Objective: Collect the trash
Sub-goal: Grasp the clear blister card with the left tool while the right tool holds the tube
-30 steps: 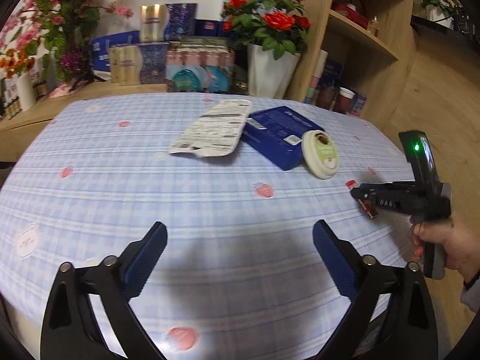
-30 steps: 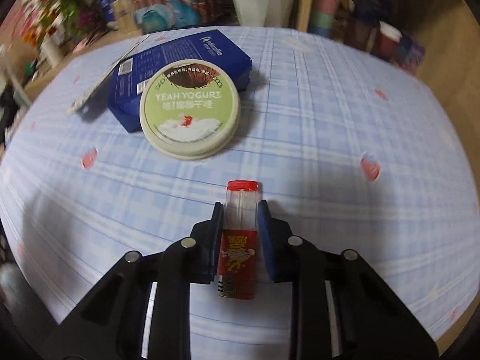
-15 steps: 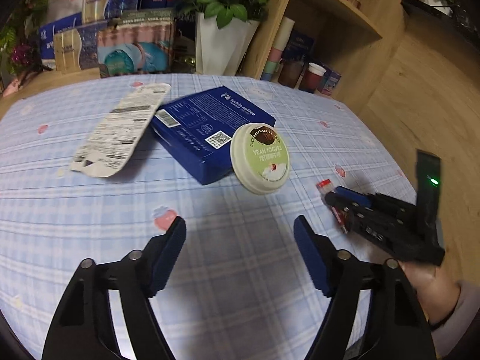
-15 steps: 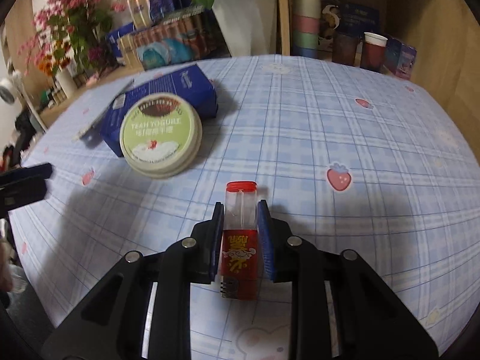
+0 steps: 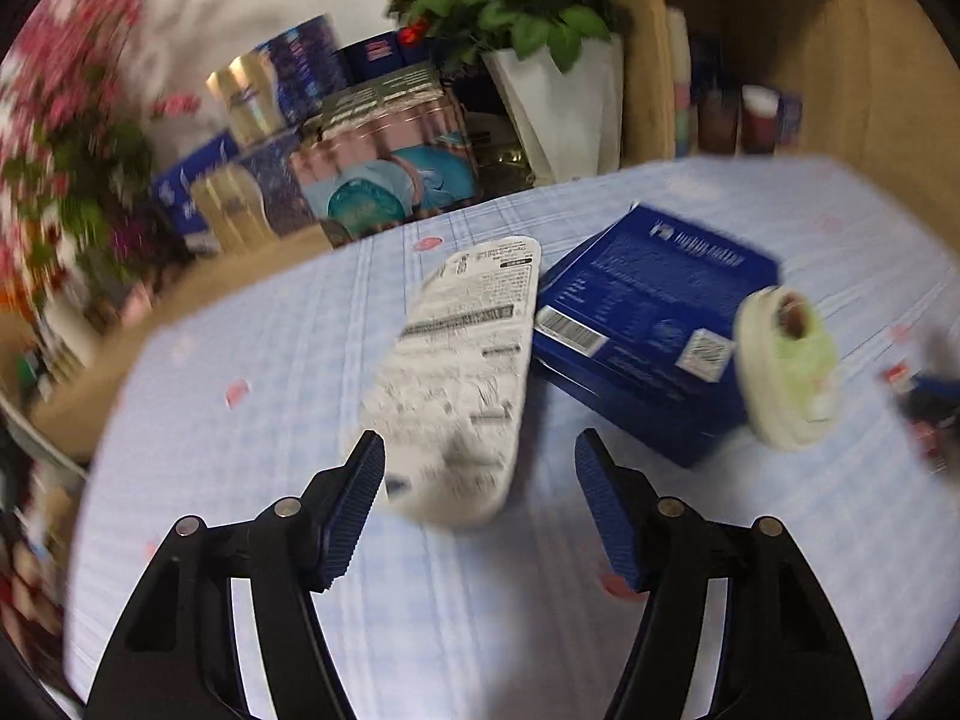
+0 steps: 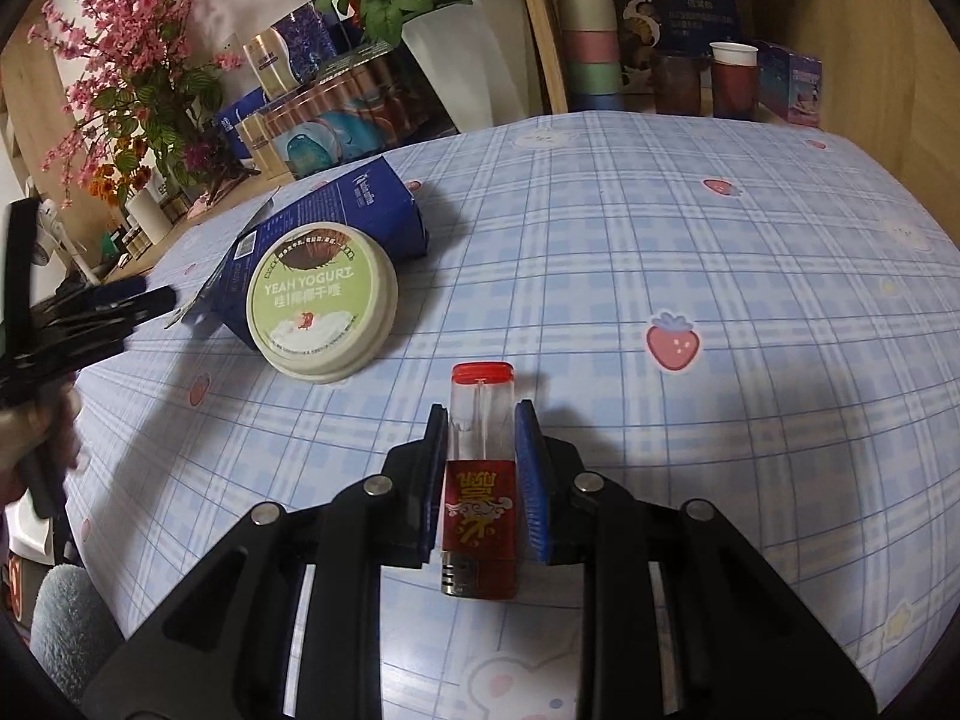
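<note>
My right gripper [image 6: 482, 414] is shut on a red lighter [image 6: 481, 480] with a clear body, held above the checked tablecloth [image 6: 690, 252]. A green-lidded yogurt tub [image 6: 324, 310] leans on a blue coffee box [image 6: 366, 216] to its upper left. In the blurred left wrist view my left gripper [image 5: 477, 456] is open and empty, with the near end of a white printed packet [image 5: 462, 372] between its fingertips. The blue box [image 5: 648, 312] and the tub [image 5: 786, 360] lie to the right of it. The left gripper also shows in the right wrist view [image 6: 90, 318] at the left edge.
A white pot of red roses [image 6: 474, 54], boxed goods [image 6: 336, 114] and pink flowers [image 6: 120, 60] stand behind the table. A wooden shelf with stacked cups [image 6: 591, 30] and paper cups [image 6: 732, 78] is at the back right. The table edge runs along the left.
My left gripper has swung left and forward, from near the yogurt tub to the white packet. My right gripper still holds the lighter and has lifted and tilted slightly.
</note>
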Available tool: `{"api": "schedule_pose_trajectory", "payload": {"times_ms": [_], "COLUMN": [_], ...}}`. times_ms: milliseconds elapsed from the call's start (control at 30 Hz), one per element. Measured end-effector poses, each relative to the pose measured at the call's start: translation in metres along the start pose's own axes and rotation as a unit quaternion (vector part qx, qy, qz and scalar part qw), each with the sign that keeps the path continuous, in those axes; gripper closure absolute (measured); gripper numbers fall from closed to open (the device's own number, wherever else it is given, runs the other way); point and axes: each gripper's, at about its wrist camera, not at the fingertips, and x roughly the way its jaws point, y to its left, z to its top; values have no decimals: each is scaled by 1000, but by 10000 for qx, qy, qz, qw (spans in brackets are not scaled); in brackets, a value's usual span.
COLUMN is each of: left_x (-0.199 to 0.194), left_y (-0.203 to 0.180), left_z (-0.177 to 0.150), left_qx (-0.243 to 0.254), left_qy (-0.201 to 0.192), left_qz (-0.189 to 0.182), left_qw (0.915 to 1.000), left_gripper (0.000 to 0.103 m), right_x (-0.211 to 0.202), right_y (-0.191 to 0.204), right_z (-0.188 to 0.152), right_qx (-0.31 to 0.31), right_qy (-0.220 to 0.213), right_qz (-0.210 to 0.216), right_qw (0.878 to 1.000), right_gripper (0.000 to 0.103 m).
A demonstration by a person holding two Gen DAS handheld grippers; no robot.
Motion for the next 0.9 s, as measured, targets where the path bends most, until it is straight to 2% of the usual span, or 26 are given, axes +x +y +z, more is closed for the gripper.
{"api": "schedule_pose_trajectory", "payload": {"times_ms": [100,267,300,333,367,400,467,567,767,900], "left_x": [23,53,57,59,60,59,47,33,-21,-57], "left_y": [-8,-7,-6,-4,-2,0,6,18,70,82], "left_z": [10,17,18,18,18,18,19,21,20,7], "left_qx": [316,441,436,413,380,371,325,187,-746,-805], "left_qy": [147,434,463,491,513,516,303,223,2,-161], "left_qz": [352,741,762,740,715,806,644,441,-154,-243], "left_qw": [9988,9953,9951,9952,9954,9947,9969,9986,9971,9963], "left_gripper": [38,41,45,60,82,83,88,91,96,96], "right_x": [-1,-1,0,0,0,0,1,1,-1,3], "right_y": [1,-1,-1,-1,0,0,-1,-1,2,8], "right_z": [0,0,0,0,-1,-1,0,-1,-2,-1], "right_qx": [-20,27,26,21,17,14,9,4,-56,-225], "right_qy": [-15,-4,1,7,13,19,27,30,19,104], "right_qz": [0,26,29,29,33,35,45,89,103,-25], "right_qw": [10000,10000,10000,10000,10000,10000,10000,10000,9999,9997], "right_gripper": [77,77,77,77,77,77,77,77,77,77]}}
